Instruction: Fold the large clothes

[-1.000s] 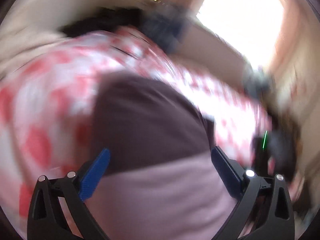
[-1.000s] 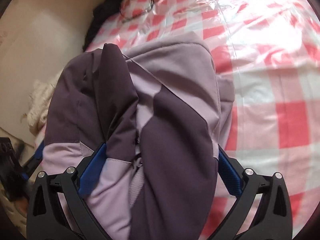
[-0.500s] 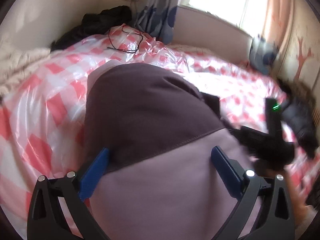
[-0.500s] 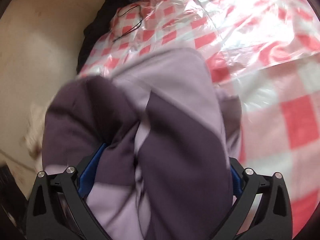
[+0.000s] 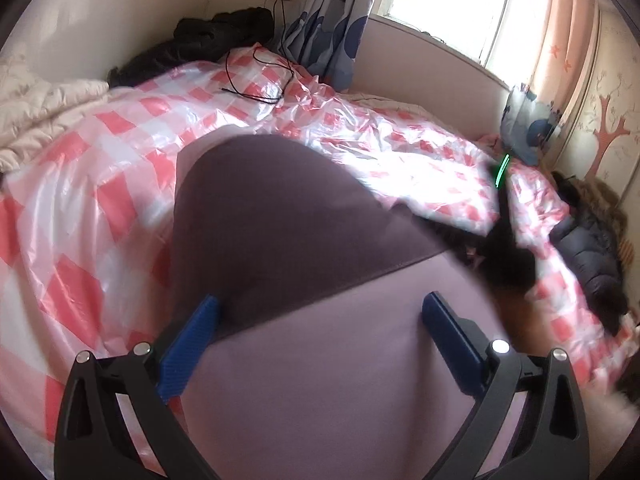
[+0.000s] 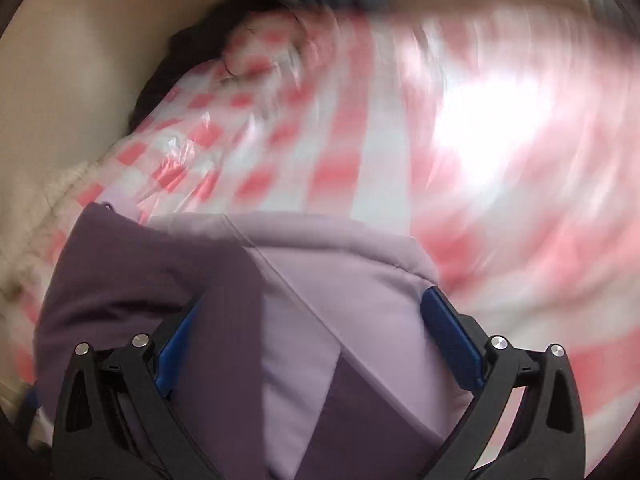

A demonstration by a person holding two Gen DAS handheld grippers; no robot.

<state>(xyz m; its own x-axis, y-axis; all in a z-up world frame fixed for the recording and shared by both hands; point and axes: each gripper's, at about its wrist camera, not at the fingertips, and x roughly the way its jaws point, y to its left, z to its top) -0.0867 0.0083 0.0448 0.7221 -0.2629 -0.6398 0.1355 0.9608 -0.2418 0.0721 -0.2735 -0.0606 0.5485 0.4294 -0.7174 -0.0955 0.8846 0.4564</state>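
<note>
Left claw (image 5: 320, 320) spread wide over the two-tone purple jacket (image 5: 280, 240), garment bunched on the bed's red-checked plastic sheet (image 5: 100, 168), black cable (image 5: 256, 80) beyond, right claw (image 6: 312, 320) also wide, fingers straddling the jacket (image 6: 340, 280), view blurred

Two-tone purple and lilac jacket (image 5: 304, 280), bunched, lying on checked bed cover (image 5: 100, 168)

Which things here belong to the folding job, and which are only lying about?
Belong to the job:
purple jacket
left gripper
right gripper
checked plastic sheet it lies on

Only lying about:
black cable
black clothes by the wall
dark coat
beige blanket
</note>
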